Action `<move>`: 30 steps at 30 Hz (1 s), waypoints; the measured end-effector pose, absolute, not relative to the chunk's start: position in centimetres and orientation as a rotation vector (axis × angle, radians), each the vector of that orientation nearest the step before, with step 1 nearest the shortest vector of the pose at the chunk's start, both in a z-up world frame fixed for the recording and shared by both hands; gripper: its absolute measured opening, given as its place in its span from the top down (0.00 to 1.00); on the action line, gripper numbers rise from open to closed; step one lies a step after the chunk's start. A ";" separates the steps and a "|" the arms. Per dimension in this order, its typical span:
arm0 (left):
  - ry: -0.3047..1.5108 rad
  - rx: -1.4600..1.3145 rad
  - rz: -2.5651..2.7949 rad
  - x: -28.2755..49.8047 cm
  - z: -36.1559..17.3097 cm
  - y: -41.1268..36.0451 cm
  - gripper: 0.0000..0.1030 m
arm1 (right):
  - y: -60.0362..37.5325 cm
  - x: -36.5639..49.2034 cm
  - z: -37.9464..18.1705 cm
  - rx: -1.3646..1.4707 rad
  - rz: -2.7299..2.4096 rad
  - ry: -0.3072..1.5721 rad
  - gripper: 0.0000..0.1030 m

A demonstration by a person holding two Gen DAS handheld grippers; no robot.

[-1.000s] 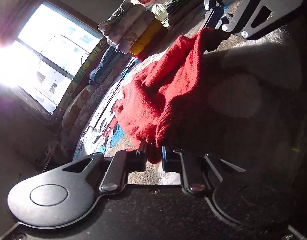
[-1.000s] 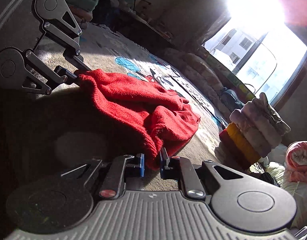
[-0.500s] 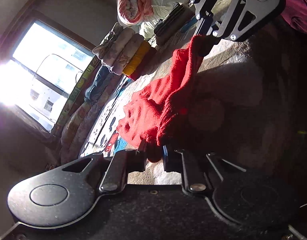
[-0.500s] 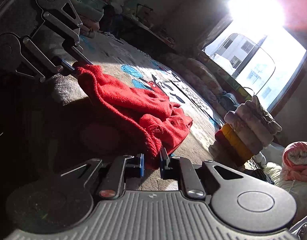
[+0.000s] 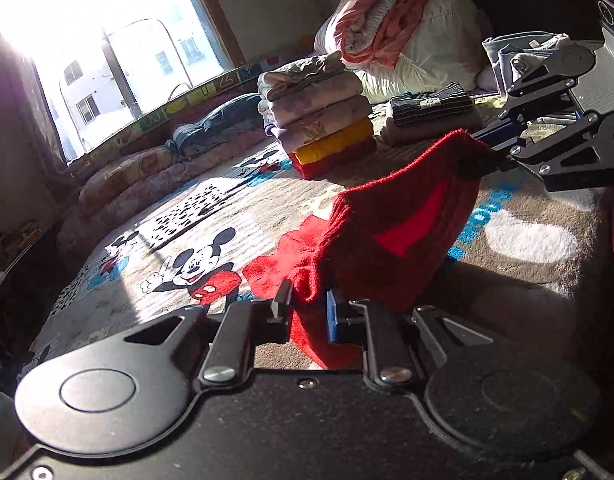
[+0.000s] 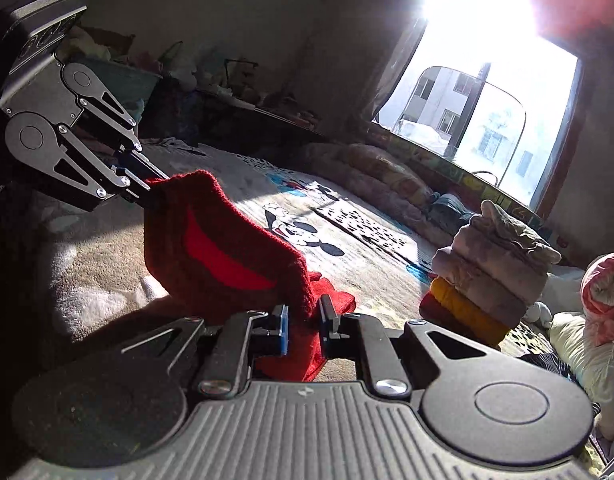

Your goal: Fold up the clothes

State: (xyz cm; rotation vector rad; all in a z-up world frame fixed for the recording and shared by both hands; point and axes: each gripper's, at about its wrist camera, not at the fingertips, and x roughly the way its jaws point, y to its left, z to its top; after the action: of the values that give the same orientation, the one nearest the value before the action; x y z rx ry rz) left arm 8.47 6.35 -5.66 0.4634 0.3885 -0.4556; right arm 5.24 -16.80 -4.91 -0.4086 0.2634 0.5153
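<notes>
— What lies around?
— A cartoon-mouse rug (image 5: 195, 264), sunlit, with a bright window (image 6: 483, 120) beyond it.
— And by the wall?
— A white bundle (image 5: 439, 40) under a pink quilt (image 5: 379, 12); the far table's (image 6: 243, 100) clutter is too dim to name.

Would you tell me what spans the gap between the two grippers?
The red sweater, held taut between left gripper and right gripper, seen in both wrist views.

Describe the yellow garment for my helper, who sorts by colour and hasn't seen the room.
On the cartoon-mouse rug below the window, a tall stack of folded clothes stands. The yellow garment lies second from the bottom, over a red piece and under pale floral ones: the stack's only yellow layer.
</notes>
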 end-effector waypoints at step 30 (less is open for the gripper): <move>0.613 0.036 -0.420 31.8 -8.8 10.0 0.87 | -17.1 31.8 -8.8 -0.019 0.493 0.558 0.86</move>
State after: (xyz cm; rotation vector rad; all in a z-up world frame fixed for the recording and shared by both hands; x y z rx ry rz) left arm 31.81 10.04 -8.79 0.0357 0.6134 -0.4203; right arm 31.82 -17.11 -8.75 -0.0188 0.5580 0.4934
